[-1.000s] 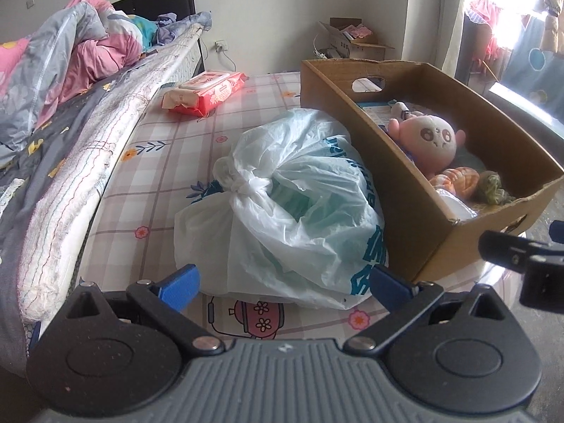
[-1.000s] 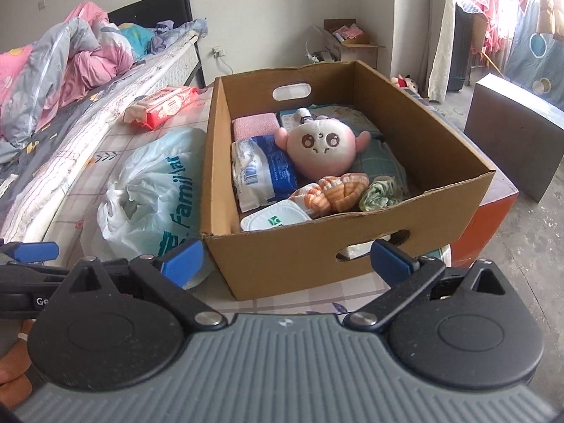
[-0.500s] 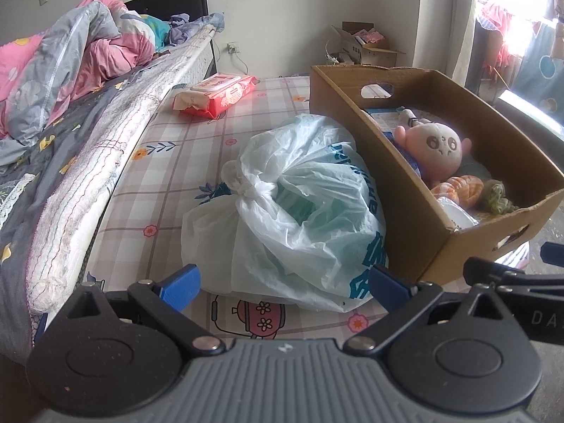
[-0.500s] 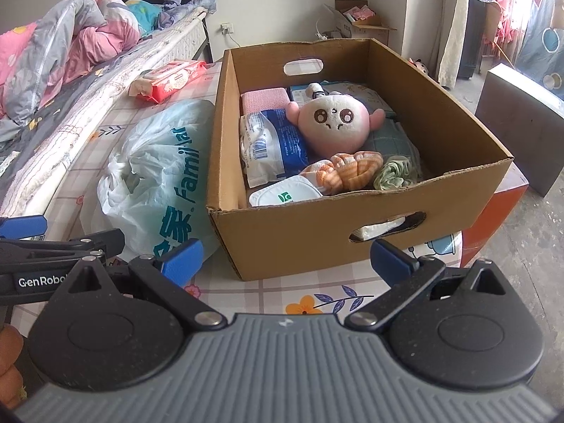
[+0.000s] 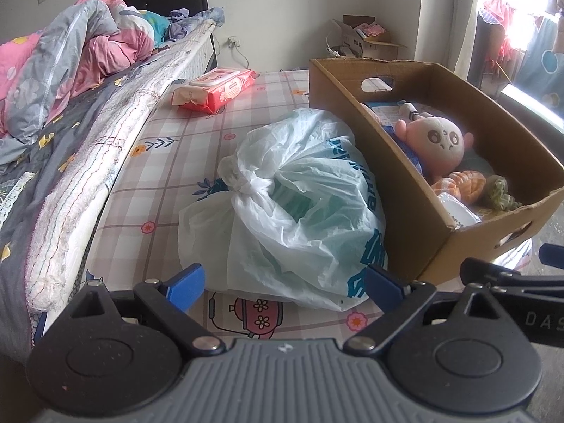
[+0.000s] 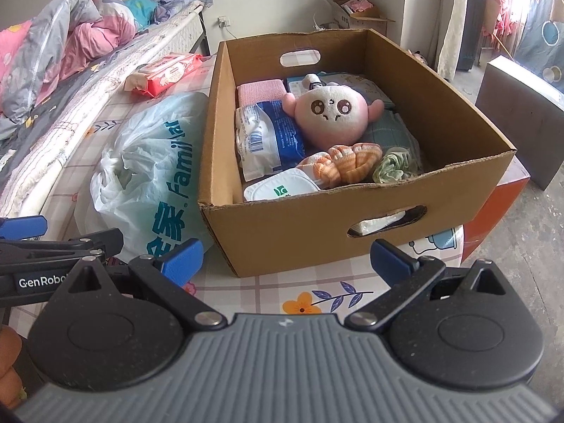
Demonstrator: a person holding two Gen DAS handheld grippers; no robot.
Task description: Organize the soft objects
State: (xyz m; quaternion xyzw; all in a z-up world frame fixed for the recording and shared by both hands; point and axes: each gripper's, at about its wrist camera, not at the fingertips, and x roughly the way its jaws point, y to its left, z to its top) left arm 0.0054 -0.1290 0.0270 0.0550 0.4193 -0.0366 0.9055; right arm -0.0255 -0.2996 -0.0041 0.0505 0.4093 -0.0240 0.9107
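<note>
A cardboard box (image 6: 317, 225) stands on the patterned table; it also shows in the left wrist view (image 5: 416, 218). Inside lie a pink plush doll (image 6: 333, 114), an orange striped knit item (image 6: 345, 167), a green scrunchie (image 6: 393, 169), a blue-white pack (image 6: 268, 141) and a white lidded tub (image 6: 280, 190). A tied white plastic bag (image 5: 292, 208) lies left of the box, touching it. My left gripper (image 5: 283, 285) is open and empty just before the bag. My right gripper (image 6: 285, 259) is open and empty before the box's near wall.
A red wet-wipes pack (image 5: 215, 90) lies at the far side of the table. A bed with rumpled quilts (image 5: 63, 81) runs along the left. A dark cabinet (image 6: 525, 105) stands on the floor at right. A small open carton (image 6: 356, 12) sits against the back wall.
Both grippers have risen and tilted down a little, so the box and bag sit lower in view. Both stay open and empty. Nothing on the table moved.
</note>
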